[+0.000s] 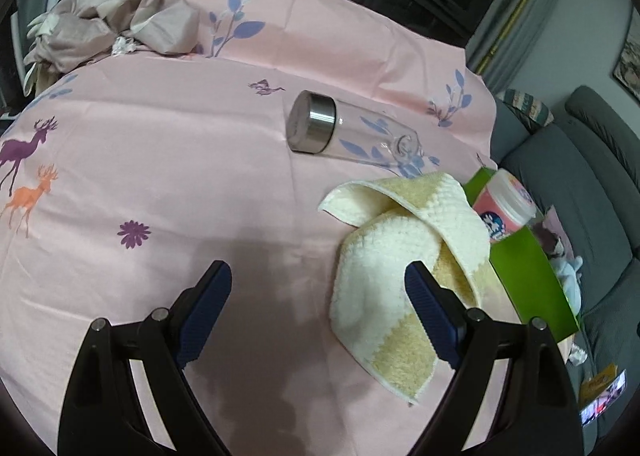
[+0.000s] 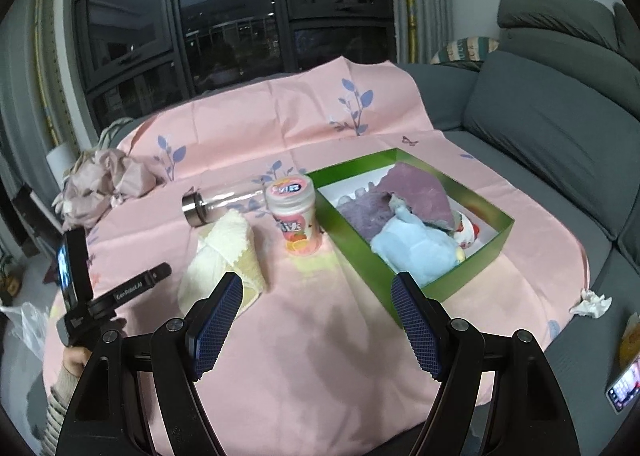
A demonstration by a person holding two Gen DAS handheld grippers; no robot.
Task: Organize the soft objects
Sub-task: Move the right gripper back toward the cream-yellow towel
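A cream and yellow towel (image 1: 400, 256) (image 2: 224, 252) lies crumpled on the pink sheet (image 1: 180, 176), just left of a green box (image 1: 528, 276) (image 2: 360, 256). The box holds a blue plush toy (image 2: 420, 248), a purple cloth (image 2: 416, 192) and a small red and white toy. My left gripper (image 1: 318, 268) is open low over the sheet, its right finger overlapping the towel's near edge and nothing between the pads. My right gripper (image 2: 318, 280) is open over bare sheet, between the towel and the box. The left gripper (image 2: 160, 270) also shows in the right wrist view, left of the towel.
A glass bottle (image 1: 340, 128) (image 2: 216, 204) with a steel cap lies on its side behind the towel. A pink jar (image 2: 296, 216) (image 1: 504, 208) stands by the box. Crumpled pinkish fabric (image 1: 108, 28) is heaped far left. Grey sofa (image 2: 540, 128), a tissue (image 2: 592, 302) and a phone (image 2: 624, 384) lie right.
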